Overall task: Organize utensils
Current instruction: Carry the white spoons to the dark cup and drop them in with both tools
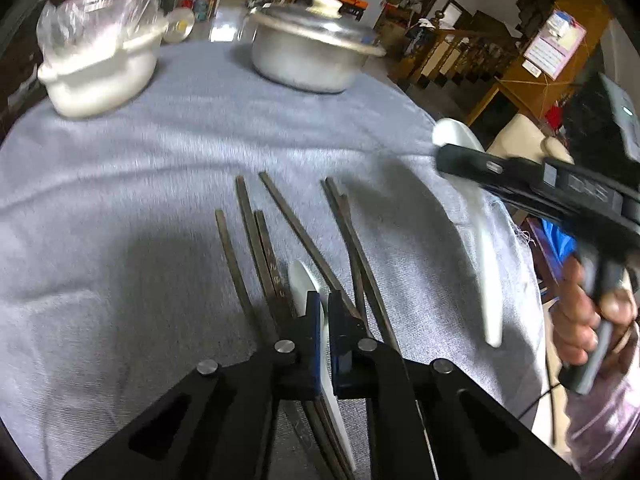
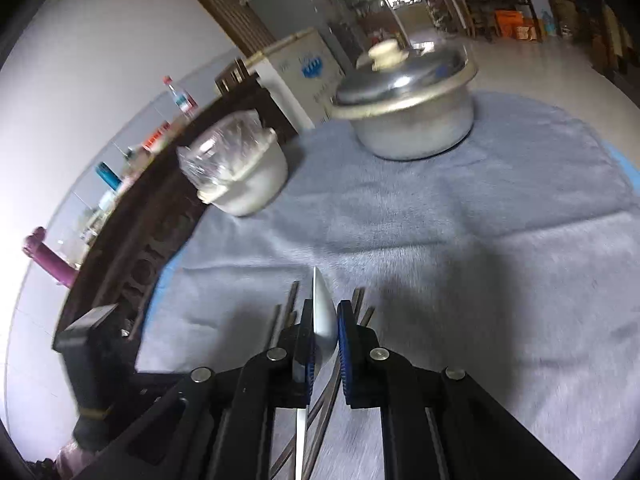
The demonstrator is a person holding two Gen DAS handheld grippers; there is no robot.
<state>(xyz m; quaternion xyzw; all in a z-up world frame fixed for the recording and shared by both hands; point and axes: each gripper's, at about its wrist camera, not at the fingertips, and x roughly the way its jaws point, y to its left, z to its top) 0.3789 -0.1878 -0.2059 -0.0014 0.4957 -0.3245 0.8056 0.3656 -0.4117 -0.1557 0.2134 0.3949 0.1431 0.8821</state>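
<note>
Between the blue-padded fingers (image 1: 316, 320) of the left gripper (image 1: 325, 312) stands a white spoon (image 1: 301, 286), edge-on, bowl end poking forward past the fingertips; jaws drawn almost together on it. Beneath and ahead of this gripper, dark chopsticks (image 1: 280, 232) lie fanned on the grey cloth (image 1: 160, 160), tips pointing toward the metal pot (image 1: 308, 56).

Right gripper (image 2: 325, 312): jaws likewise narrowed, clamping a second white spoon (image 2: 324, 312) on edge, its pointed tip reaching beyond the pads toward the pot. In the left wrist view this spoon (image 1: 480, 232) hangs from the right gripper (image 1: 452, 160) off to the right of the chopsticks, handle downward, above the cloth's edge. Person's hand (image 1: 588, 320) grips the handle.

Containers: metal pot, lid on with a pale knob (image 1: 326, 4), contents hidden. To the pot's left, a white lidded bowl (image 1: 100, 76) with a crinkled clear plastic bag (image 1: 88, 12) over its top; contents cannot be told.
</note>
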